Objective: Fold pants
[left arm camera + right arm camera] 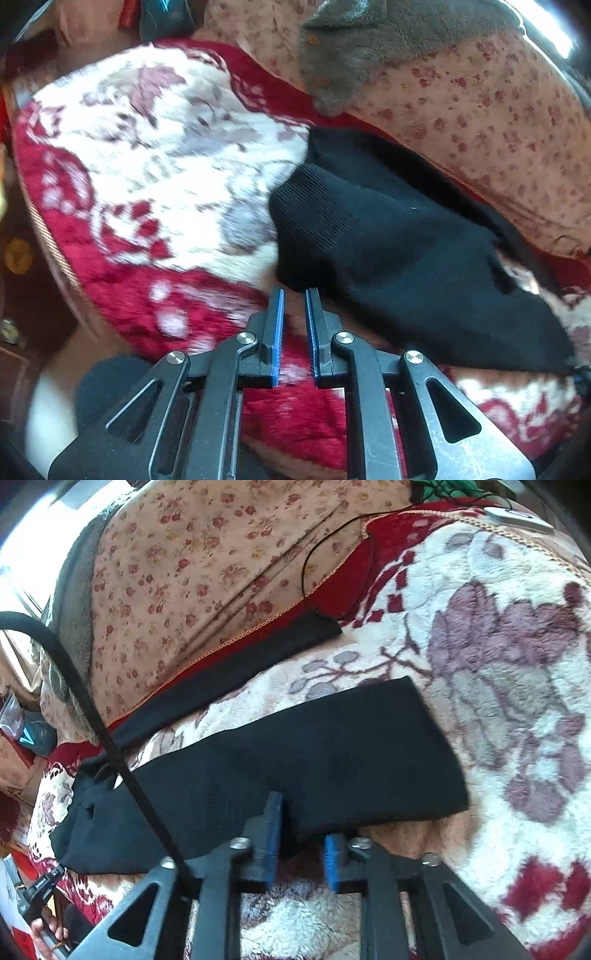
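Black pants lie spread on a red and white floral blanket. In the left wrist view the ribbed waistband is just beyond my left gripper, which is open with a narrow gap and holds nothing. In the right wrist view two legs of the pants stretch apart; the near leg's edge lies over my right gripper. Its blue pads stand apart with the cloth edge between them, not clamped. The tip of the right-hand pad is hidden under the cloth.
A pink flowered quilt with a grey fleece piled on it borders the blanket's far side. A black cord crosses the right wrist view. A thin black wire and a small white device lie at the far end.
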A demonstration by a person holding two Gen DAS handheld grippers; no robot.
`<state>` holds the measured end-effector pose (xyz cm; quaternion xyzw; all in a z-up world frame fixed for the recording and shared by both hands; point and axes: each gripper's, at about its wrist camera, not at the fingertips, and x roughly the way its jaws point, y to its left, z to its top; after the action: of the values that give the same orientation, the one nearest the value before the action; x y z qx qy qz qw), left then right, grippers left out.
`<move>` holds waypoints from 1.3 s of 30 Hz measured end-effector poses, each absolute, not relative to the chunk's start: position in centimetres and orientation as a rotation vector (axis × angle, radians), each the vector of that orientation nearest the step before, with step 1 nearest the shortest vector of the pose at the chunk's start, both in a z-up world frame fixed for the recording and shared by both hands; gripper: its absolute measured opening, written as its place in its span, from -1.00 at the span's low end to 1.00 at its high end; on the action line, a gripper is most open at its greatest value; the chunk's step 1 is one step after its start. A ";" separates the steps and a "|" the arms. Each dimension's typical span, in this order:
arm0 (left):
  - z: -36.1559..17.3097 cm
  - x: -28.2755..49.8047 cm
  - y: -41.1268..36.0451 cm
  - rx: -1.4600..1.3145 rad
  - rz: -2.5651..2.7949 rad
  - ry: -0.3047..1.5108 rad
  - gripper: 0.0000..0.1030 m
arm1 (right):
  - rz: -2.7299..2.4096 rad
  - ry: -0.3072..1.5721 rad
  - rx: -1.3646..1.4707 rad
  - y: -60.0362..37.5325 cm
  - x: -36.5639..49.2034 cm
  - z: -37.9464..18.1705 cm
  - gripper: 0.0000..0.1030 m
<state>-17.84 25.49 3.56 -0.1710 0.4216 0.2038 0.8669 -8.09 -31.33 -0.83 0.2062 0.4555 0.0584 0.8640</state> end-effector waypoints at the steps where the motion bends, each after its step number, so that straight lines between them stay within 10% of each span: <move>1: 3.8 -18.1 25.6 -0.351 0.435 0.883 -0.80 | 0.107 0.953 0.413 -31.5 -8.2 -0.6 -0.37; 5: 5.5 -18.5 25.9 -0.360 0.425 0.858 -0.80 | 0.079 0.934 0.365 -32.2 -8.9 1.0 -0.34; 10: 7.2 -17.7 25.6 -0.413 0.371 0.821 -0.15 | 0.103 0.883 0.422 -32.5 -8.9 2.9 -0.21; 39: 4.4 -0.2 19.8 -0.527 0.096 0.983 -0.15 | 0.214 0.883 0.655 -30.2 3.4 1.2 -0.03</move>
<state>-0.17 19.77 4.40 -0.2499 0.4661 0.0453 0.8475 3.35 -30.17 1.21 0.3108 0.4187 0.1016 0.8472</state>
